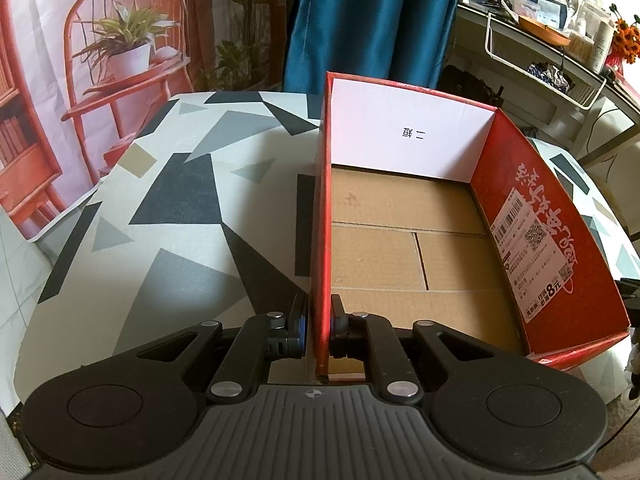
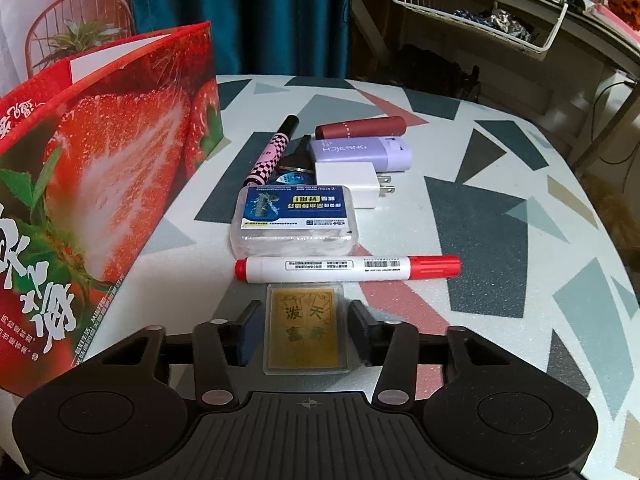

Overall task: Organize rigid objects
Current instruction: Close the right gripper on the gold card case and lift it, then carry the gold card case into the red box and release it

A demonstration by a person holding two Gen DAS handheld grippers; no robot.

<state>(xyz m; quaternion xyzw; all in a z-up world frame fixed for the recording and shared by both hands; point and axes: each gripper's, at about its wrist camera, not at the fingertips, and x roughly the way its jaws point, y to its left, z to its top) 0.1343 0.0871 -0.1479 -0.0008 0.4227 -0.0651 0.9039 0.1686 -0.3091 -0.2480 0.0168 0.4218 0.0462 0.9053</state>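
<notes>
My left gripper (image 1: 319,320) is shut on the left wall of the red cardboard box (image 1: 322,216); the box is open-topped with a bare brown floor. The same box (image 2: 100,184), printed with strawberries, stands left in the right wrist view. My right gripper (image 2: 306,320) is open, its fingers either side of a gold card in a clear case (image 2: 306,332) lying on the table. Beyond it lie a red-capped white marker (image 2: 344,269), a clear plastic box with a blue label (image 2: 294,216), a white charger plug (image 2: 352,184), a purple case (image 2: 360,154), a dark red tube (image 2: 360,127) and a pink checkered pen (image 2: 274,152).
The table (image 2: 500,220) wears a cloth with grey, black and red triangles. A blue curtain (image 1: 368,20) hangs behind. A shelf with a white wire basket (image 2: 480,12) and clutter stands at the back right. A small dark keyring item (image 2: 296,160) lies among the objects.
</notes>
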